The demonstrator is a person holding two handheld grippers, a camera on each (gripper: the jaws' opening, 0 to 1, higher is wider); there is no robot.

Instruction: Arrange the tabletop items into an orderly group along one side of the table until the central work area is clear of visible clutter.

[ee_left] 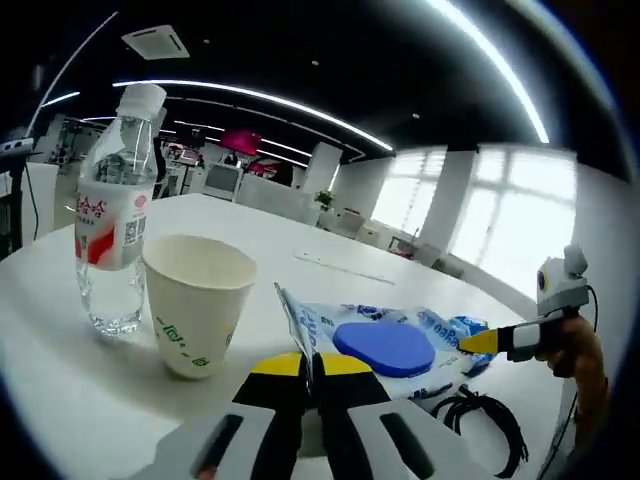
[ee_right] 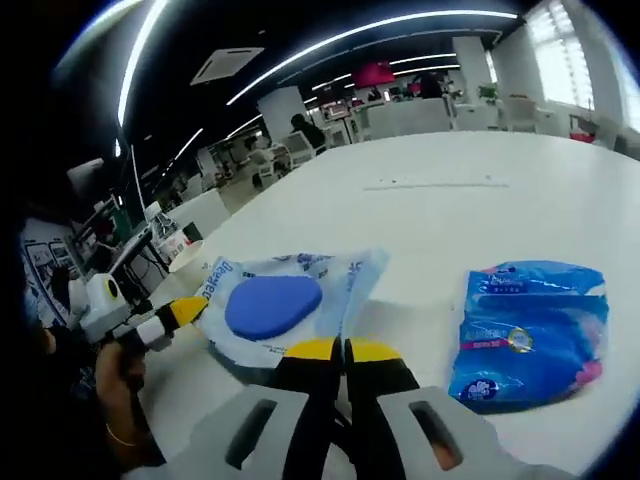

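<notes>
The wipes pack (ee_left: 385, 345) with its blue lid lies on the white surface (ee_left: 60, 330), pinched at opposite edges by the left gripper (ee_left: 312, 365) and the right gripper (ee_right: 345, 350). A paper cup (ee_left: 197, 300) and water bottle (ee_left: 115, 210) stand left of it; a blue tissue pack (ee_right: 530, 330) lies apart on the right
</notes>
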